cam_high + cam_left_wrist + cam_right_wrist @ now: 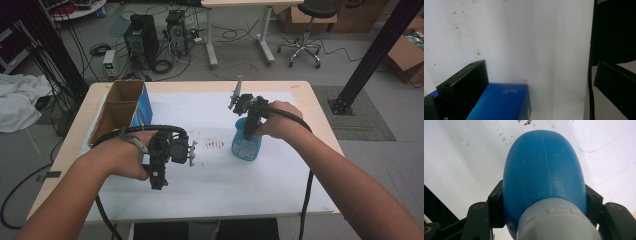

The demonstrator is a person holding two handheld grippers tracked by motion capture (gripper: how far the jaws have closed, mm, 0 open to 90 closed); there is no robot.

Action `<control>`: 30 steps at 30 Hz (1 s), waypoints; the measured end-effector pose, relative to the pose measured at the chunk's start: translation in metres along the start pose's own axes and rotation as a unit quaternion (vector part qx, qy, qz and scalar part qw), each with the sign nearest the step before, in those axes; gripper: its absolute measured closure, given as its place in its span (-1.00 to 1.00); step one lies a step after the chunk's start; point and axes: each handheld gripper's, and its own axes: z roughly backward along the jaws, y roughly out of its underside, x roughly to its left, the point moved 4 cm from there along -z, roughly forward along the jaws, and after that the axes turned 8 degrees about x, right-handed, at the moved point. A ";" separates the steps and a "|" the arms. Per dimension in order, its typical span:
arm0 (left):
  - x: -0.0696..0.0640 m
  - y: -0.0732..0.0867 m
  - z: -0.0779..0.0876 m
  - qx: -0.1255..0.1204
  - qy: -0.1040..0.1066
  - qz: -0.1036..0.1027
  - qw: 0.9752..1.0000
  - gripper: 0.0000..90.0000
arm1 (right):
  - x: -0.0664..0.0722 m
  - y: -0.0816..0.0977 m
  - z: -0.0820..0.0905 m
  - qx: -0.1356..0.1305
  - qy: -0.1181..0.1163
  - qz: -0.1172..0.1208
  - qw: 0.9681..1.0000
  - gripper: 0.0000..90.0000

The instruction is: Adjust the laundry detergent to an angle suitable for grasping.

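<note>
A blue spray bottle [246,142] with a pale cap stands upright right of the white mat's [210,195] middle. My right gripper [251,125] comes down on it from above, shut on its upper part. In the right gripper view the blue spray bottle [544,167] sits between the two jaws, which press on both its sides. Whether its base touches the mat I cannot tell. My left gripper [159,172] hangs over the mat's left half. In the left gripper view its jaws stand wide apart and open [539,85], with nothing between them.
A cardboard box [122,107] with a blue side stands at the table's left edge, and its blue corner [501,102] lies just ahead of the left jaws. Dark crumbs [215,145] dot the mat between the hands. Computers, cables and a stool stand on the floor beyond.
</note>
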 end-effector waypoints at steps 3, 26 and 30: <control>-0.001 0.000 0.000 -0.001 0.000 -0.001 1.000 -1.00 | -0.001 0.001 0.000 -0.003 -0.003 -0.002 1.000 -0.15; -0.001 -0.002 -0.002 0.003 0.002 0.000 1.000 -1.00 | -0.003 0.001 -0.001 -0.009 -0.007 0.009 1.000 -0.17; 0.000 -0.001 -0.002 0.001 0.002 0.001 1.000 -1.00 | -0.003 0.001 -0.001 -0.011 -0.006 0.012 1.000 -0.17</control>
